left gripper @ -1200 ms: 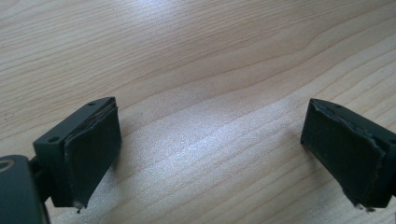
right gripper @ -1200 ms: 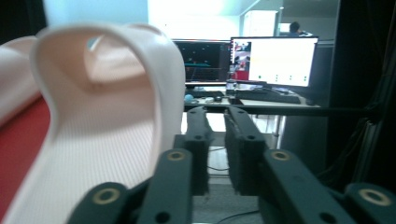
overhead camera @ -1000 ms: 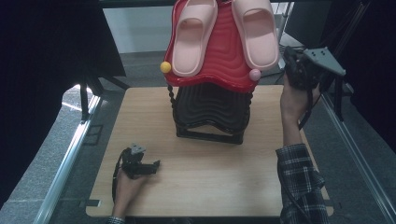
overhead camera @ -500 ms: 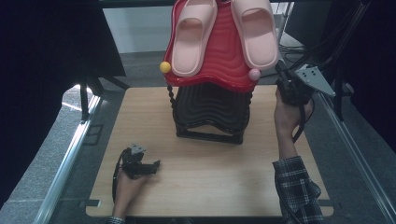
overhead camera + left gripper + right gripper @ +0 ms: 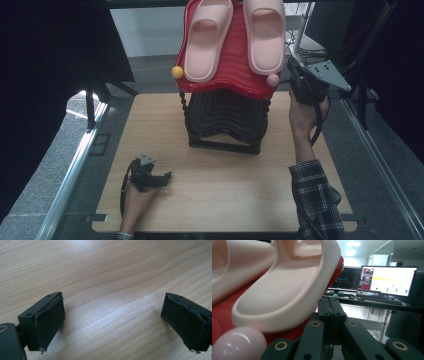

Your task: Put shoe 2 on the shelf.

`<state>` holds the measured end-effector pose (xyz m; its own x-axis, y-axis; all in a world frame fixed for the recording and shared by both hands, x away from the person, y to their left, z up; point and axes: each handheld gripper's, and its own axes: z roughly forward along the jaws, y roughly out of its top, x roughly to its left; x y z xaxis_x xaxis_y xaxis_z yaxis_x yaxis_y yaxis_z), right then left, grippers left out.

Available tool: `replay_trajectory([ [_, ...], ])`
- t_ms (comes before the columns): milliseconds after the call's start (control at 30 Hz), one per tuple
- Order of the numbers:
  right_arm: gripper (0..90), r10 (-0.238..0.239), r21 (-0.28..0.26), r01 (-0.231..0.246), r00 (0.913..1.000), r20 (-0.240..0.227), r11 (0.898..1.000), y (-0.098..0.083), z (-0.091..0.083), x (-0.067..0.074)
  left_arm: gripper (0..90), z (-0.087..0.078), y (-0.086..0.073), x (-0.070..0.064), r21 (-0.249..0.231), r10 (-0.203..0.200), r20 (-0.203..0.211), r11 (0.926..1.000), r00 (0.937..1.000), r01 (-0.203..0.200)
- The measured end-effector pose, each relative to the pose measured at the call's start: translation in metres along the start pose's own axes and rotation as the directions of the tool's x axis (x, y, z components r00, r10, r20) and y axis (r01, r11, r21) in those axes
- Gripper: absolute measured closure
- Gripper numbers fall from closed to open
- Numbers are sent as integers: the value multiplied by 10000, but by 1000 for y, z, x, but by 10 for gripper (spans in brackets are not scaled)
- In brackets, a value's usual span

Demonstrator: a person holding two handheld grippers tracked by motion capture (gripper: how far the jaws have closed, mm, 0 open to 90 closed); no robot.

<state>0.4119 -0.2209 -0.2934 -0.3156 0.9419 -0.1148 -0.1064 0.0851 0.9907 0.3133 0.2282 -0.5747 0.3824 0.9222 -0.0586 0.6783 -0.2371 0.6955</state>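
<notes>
Two pale pink slippers, one on the left [image 5: 206, 40] and one on the right [image 5: 264, 35], lie side by side on the red top shelf [image 5: 232, 75] of a rack. A black ribbed shelf [image 5: 225, 117] sits below it. My right gripper [image 5: 295, 75] is held up at the rack's right edge, beside the pink ball knob [image 5: 272, 80]. Its own view shows it [image 5: 331, 302] shut and empty, just right of the right slipper's sole [image 5: 282, 290]. My left gripper [image 5: 167, 176] rests low on the wooden table [image 5: 280, 175], open over bare wood [image 5: 112, 322].
A yellow ball knob [image 5: 177, 72] caps the rack's left corner. The rack stands at the middle back of the table. Metal rails [image 5: 70, 170] run along both sides. Monitors [image 5: 389, 280] stand on a desk beyond the rack.
My right gripper has moved left, from off the table's right side to the rack's right corner by the pink knob. The left gripper has stayed still.
</notes>
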Motion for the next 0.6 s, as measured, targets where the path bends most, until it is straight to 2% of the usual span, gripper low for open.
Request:
replay_trajectory([
  [33, 895, 51, 31, -51, 9998, -180, 10000, 2, 2, 0, 49, 0, 0, 0, -2, 0, 1, 10000, 10000, 0],
  [167, 895, -281, 107, 286, 9986, -453, 9995, 7, 9, 5, 49, 0, 0, 0, 1, 1, -1, 10000, 10000, -1],
  [233, 896, -353, 95, 362, 9961, -813, 9993, 8, 12, 8, 49, 0, 0, 0, 0, 1, 1, 10000, 10000, -1],
  [367, 895, -1112, 97, 1126, 9896, -910, 9936, 12, 18, 16, 49, 0, 0, 0, 2, 6, 9, 10000, 10000, -6],
  [500, 895, -618, 328, 662, 9906, -1220, 9973, 16, 27, 12, 49, 0, 0, 0, 30, 16, 17, 10000, 10000, -16],
  [600, 896, -628, 504, 709, 9872, -1463, 9962, 18, 32, 10, 49, 0, 0, 0, 24, 15, 21, 10000, 10000, -15],
])
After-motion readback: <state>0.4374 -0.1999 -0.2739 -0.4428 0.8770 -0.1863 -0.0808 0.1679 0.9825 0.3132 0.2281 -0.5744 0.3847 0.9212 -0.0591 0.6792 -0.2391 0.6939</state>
